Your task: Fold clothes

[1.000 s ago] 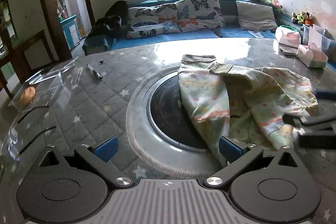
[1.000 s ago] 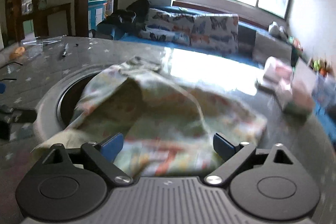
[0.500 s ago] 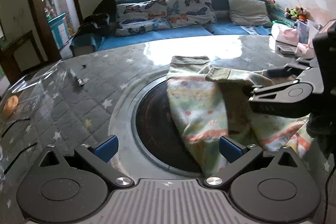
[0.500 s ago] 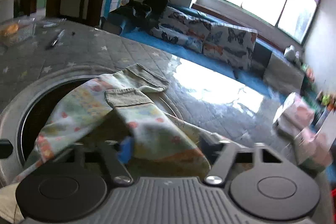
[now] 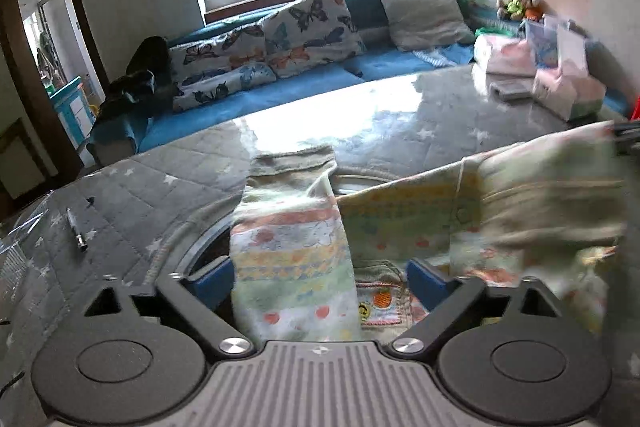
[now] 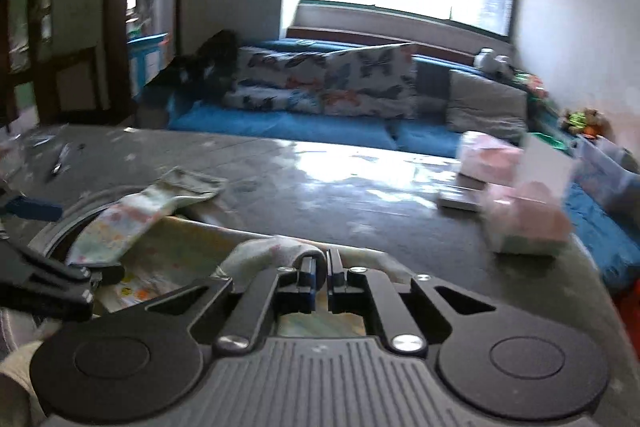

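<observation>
The left claw (image 5: 316, 277) is spread wide, its blue pads (image 5: 212, 283) either side of the garment (image 5: 294, 259), a small printed piece with striped bands and ribbed cuffs. One leg of it runs between the pads toward the camera; I cannot tell whether either pad touches cloth. A cuff (image 5: 294, 161) lies flat on the worktop (image 5: 132, 195), beyond the round recessed ring (image 5: 180, 239) that the garment drapes across. The rest of the cloth rises to the right, lifted off the worktop and blurred.

The right claw (image 6: 319, 277) is pinched tight on a fold of the garment (image 6: 276, 251), a roll of fabric bunched just over its left finger. From there the cloth (image 6: 120, 227) slopes down and left across the ring (image 6: 60, 227) to the cuff (image 6: 192, 183) resting on the worktop (image 6: 360, 203). The left claw's black arm (image 6: 44, 279) and a blue pad (image 6: 34, 209) show at the left edge.

A pen (image 5: 76, 231) lies on the worktop to the left, well apart from the garment. Pink tissue packs (image 6: 524, 223) sit at the right side. Behind the worktop is a blue sofa (image 5: 256, 103) with butterfly cushions (image 5: 304, 27)
</observation>
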